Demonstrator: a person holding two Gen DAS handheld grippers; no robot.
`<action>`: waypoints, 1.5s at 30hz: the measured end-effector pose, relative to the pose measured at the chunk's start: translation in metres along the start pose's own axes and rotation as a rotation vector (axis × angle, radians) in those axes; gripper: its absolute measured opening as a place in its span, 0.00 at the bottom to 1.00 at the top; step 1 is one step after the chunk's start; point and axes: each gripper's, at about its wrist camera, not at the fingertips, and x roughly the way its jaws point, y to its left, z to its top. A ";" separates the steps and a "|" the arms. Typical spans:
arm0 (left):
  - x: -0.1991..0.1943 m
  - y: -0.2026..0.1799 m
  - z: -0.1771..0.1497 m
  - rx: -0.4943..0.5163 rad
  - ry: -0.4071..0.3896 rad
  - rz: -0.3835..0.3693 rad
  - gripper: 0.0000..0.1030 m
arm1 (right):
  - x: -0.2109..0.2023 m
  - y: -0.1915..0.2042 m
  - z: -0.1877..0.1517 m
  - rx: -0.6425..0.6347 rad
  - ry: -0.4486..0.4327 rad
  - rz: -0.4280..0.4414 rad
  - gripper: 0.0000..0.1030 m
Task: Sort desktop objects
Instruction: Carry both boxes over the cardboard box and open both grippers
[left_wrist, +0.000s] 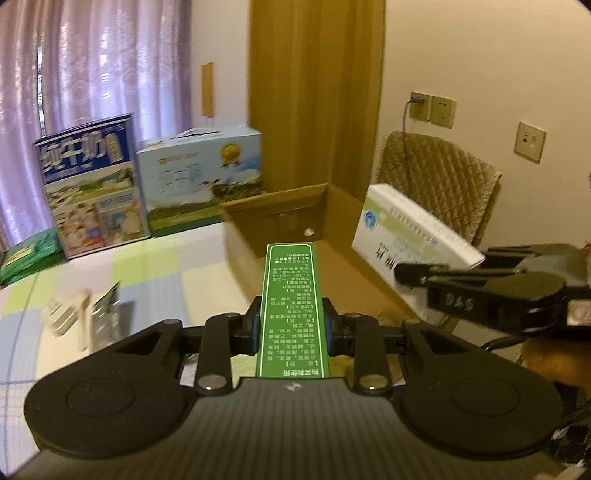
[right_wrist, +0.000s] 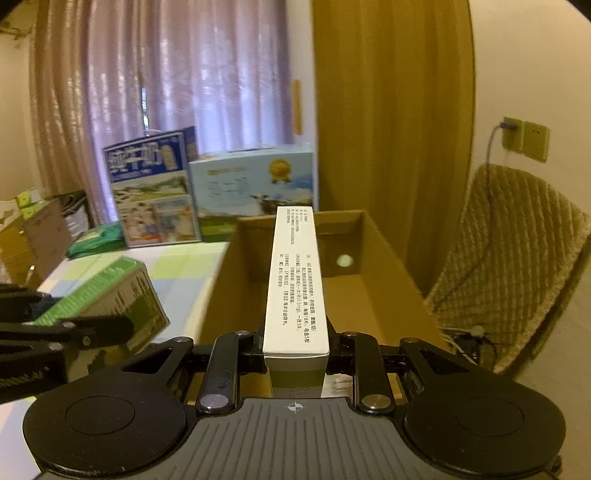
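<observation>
A room with mauve curtains (left_wrist: 92, 66) and an ochre drape (left_wrist: 314, 92), cream wall with sockets (left_wrist: 432, 109) at right, a quilted chair (left_wrist: 439, 181) below them. In front, a table (left_wrist: 155, 273) under a checked green, white and blue cloth. At the table's far edge, two milk cartons side by side: a tall blue one (left_wrist: 92, 184) and a wider pale one (left_wrist: 201, 177), with a green pack (left_wrist: 29, 254) lying left of them. Against the table's right edge, an open cardboard box (left_wrist: 280, 214), flaps up, with a small white round spot (right_wrist: 344, 260) on its inner far wall. Near the table's left edge, a blurred cluster of small items (left_wrist: 81, 317), too smeared to name. Left gripper (left_wrist: 292, 325) clamped narrow on a green box (left_wrist: 291, 306), long side pointing forward, its far end over the near rim of the cardboard box. Right gripper (right_wrist: 295, 345) likewise pinched on a white box (right_wrist: 295, 280), printed face up, reaching out above the open cardboard box. From the left wrist view, white box seen tilted at right, above the cardboard box's right side, right gripper's black finger (left_wrist: 424, 275) across it. From the right wrist view, green box at left, above the table just beside the cardboard box.
</observation>
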 end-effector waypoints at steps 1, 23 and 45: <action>0.005 -0.003 0.004 0.003 0.001 -0.006 0.24 | 0.003 -0.005 0.001 0.003 0.005 -0.006 0.20; 0.075 -0.022 0.022 -0.026 0.039 -0.039 0.24 | 0.036 -0.041 0.001 0.049 0.044 -0.010 0.20; 0.073 -0.013 0.013 -0.012 0.054 -0.014 0.31 | 0.045 -0.038 -0.002 0.052 0.062 0.002 0.20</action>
